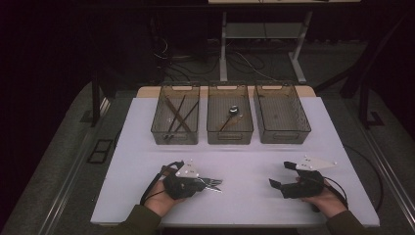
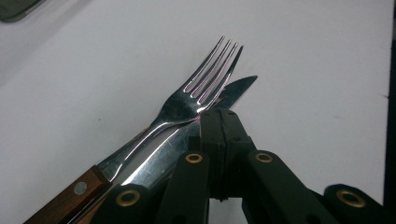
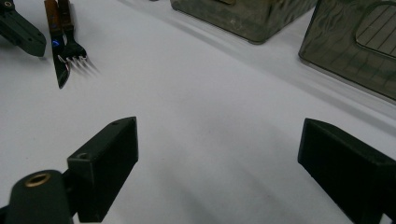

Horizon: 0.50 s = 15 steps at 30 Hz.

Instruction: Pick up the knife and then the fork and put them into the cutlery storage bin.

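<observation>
Here, lying crossed on the white table (image 1: 254, 161): a wooden-handled fork (image 2: 187, 100) and a knife (image 2: 236, 88), just beside the left gripper (image 2: 219, 116), touching its pressed-together jaws, nothing pinched. Well apart, hovering with jaws spread wide and holding nothing: the right gripper (image 3: 217, 158).

White table (image 1: 244, 205). Fork (image 2: 205, 86) silver metal with reddish-brown wood handle and silver rivet; knife (image 2: 238, 88) silver blade. Both grippers black: left gripper (image 1: 201, 185) with brass-coloured pivot pins, right gripper (image 1: 278, 175) likewise, each with a pale grey top plate. Three bins (image 1: 283, 131) smoky translucent grey-brown. Sleeves olive green.
</observation>
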Available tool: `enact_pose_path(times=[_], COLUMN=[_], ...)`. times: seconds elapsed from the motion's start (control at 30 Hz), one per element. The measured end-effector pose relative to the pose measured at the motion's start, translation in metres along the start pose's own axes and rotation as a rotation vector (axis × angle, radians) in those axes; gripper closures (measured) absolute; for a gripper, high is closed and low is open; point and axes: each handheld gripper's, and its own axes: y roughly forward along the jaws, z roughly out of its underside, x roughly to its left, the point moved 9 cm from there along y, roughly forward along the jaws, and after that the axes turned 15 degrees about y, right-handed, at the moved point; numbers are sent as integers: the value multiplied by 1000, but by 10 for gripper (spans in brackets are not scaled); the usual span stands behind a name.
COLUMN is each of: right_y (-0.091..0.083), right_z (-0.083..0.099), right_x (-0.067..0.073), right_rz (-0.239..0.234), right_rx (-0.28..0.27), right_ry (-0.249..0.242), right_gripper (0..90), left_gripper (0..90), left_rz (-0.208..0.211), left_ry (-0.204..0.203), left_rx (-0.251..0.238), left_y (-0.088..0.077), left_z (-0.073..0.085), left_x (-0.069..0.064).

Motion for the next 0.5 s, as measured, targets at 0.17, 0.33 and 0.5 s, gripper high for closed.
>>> enact_pose_path(times=[0.17,0.33,0.5], right_y=[-1,-1,-2], right_z=[0,1,0], right_x=[1,1,1], right_rz=[-3,-3,0], right_rx=[-1,2,-1], right_ry=[0,-4,0], right_gripper=[119,119,119], left_gripper=[900,899,900], left_rz=[-6,-12,-16], left_ry=[19,27,30], left_rx=[20,19,20], left_y=[4,6,8], left_z=[2,0,-1], left_x=[0,1,2])
